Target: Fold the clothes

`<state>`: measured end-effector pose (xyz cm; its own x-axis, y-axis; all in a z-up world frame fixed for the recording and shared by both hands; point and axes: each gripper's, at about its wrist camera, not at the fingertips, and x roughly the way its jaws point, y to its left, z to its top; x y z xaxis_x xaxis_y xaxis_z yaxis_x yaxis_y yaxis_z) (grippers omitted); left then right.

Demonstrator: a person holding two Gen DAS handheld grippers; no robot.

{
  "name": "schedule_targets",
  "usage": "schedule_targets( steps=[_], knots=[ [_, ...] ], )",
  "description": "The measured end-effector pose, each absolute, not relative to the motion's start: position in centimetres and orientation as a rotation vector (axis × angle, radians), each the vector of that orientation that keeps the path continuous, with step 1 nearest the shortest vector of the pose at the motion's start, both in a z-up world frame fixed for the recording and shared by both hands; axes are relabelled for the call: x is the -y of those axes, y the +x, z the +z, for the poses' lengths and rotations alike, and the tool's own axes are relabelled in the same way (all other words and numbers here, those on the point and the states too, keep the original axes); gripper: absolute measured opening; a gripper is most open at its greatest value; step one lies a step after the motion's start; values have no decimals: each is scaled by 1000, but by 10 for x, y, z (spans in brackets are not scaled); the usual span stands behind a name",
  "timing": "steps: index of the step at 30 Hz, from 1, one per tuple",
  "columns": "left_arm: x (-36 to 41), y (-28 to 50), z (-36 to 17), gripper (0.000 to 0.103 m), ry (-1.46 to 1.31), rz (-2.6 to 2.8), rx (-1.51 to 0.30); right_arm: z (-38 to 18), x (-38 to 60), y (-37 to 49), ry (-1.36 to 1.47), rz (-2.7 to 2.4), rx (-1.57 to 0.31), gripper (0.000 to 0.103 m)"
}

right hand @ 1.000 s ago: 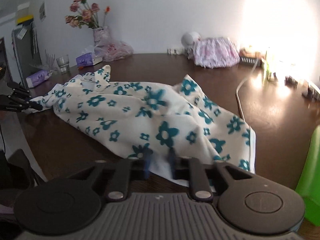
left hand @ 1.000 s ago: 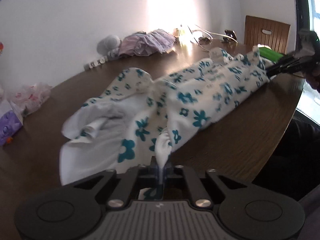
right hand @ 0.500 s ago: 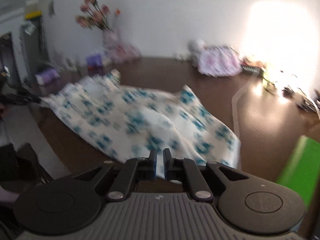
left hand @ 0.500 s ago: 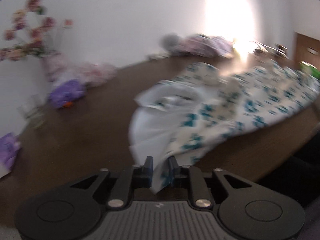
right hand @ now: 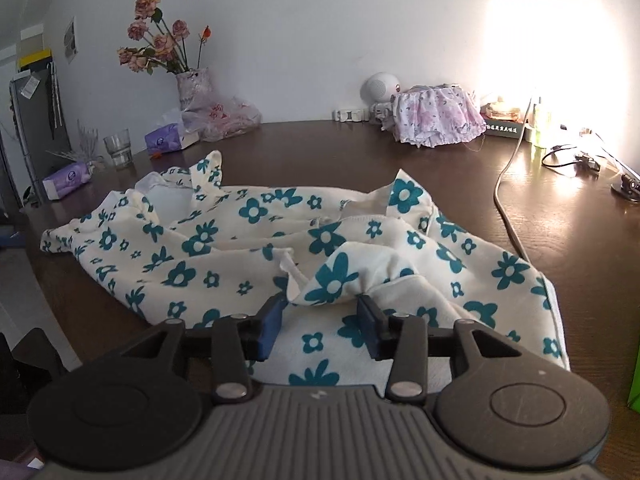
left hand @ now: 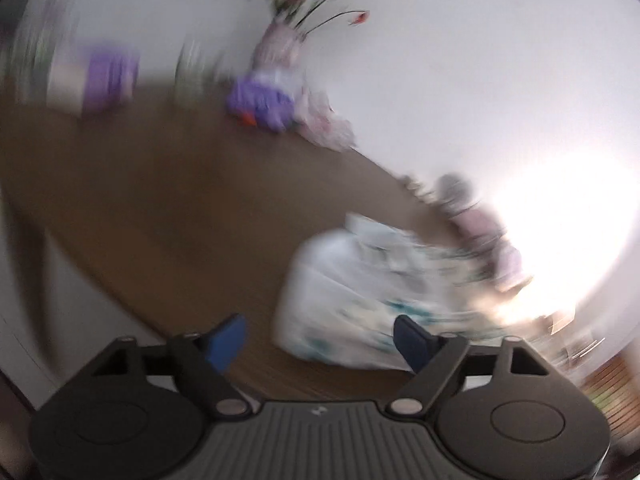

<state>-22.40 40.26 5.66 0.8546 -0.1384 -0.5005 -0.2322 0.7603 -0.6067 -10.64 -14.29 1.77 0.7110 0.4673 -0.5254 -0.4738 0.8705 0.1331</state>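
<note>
Across the room, wall: white, plain behind everything, washed out by a bright glare at the right in both views.
Table [right hand: 304, 148]: dark brown wood with a curved near edge; it carries everything below.
Floral garment [right hand: 224, 248]: cream cloth with teal flowers, lying rumpled across the near part of the table, a bunched fold rising just ahead of the right gripper. In the left wrist view it shows only as a pale smeared heap [left hand: 360, 292] to the right of centre.
Right gripper [right hand: 322, 322]: jaws apart, blue pads either side of the bunched fold, low over the cloth; whether the pads touch it cannot be told.
Left gripper [left hand: 320, 340]: jaws wide apart with nothing between them, over the table edge, the garment ahead and to the right. This view is heavily motion-blurred.
Pink patterned cloth [right hand: 436, 120]: heaped at the far side by the wall, well apart from the floral garment.
Vase of flowers [right hand: 194, 86]: upright at the far left, a crumpled plastic bag [right hand: 230, 118] at its foot.
Tissue packs [right hand: 168, 140]: purple, near the vase.
Drinking glass [right hand: 118, 148]: upright, left of the tissues.
Cable [right hand: 506, 184]: pale, running along the table's right side.
</note>
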Motion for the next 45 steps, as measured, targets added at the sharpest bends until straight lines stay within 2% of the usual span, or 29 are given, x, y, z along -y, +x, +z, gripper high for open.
schedule_targets(
  steps=[5,9,12,13,15,17,18,21,23,27,30,32,36,38,43,45],
  knots=[
    [-383,-198,43,83,-895,127,-599,16,139,-107,-20,522,-581,45],
    [-392,-188,34,83,-1017,185,-525,16,139,-110,-23,522,-583,44],
    [-396,-176,36,82,-982,273,-485,14,139,-108,-18,519,-592,44],
    [-394,-166,36,76,-938,298,-488,13,139,-108,-17,518,-595,44],
    [-392,-147,35,53,-858,293,-530,13,137,-107,-27,511,-594,44],
    [-391,-136,34,10,-848,275,-584,13,137,-108,-31,509,-594,44],
    [-389,-134,34,3,-841,265,-589,13,137,-108,-30,510,-593,44],
    [-373,-136,44,4,-647,326,-545,12,137,-109,-33,511,-590,44],
    [-360,-137,52,1,-466,395,-516,12,136,-109,-55,490,-589,31],
    [-334,-138,52,3,-337,332,-504,14,136,-110,-65,476,-595,28],
    [-312,-140,50,21,-276,255,-491,19,139,-110,-48,481,-600,28],
    [-297,-141,49,52,-235,204,-483,28,145,-114,-24,501,-564,32],
    [-268,-144,47,55,-154,102,-464,41,139,-124,-33,616,-509,34],
    [-253,-145,46,61,-114,51,-455,36,126,-128,-74,700,-517,38],
    [-223,-137,31,62,-49,-45,-465,30,104,-124,-108,684,-490,38],
    [-226,-126,23,61,-94,-15,-526,30,98,-114,-98,676,-496,38]
  ],
)
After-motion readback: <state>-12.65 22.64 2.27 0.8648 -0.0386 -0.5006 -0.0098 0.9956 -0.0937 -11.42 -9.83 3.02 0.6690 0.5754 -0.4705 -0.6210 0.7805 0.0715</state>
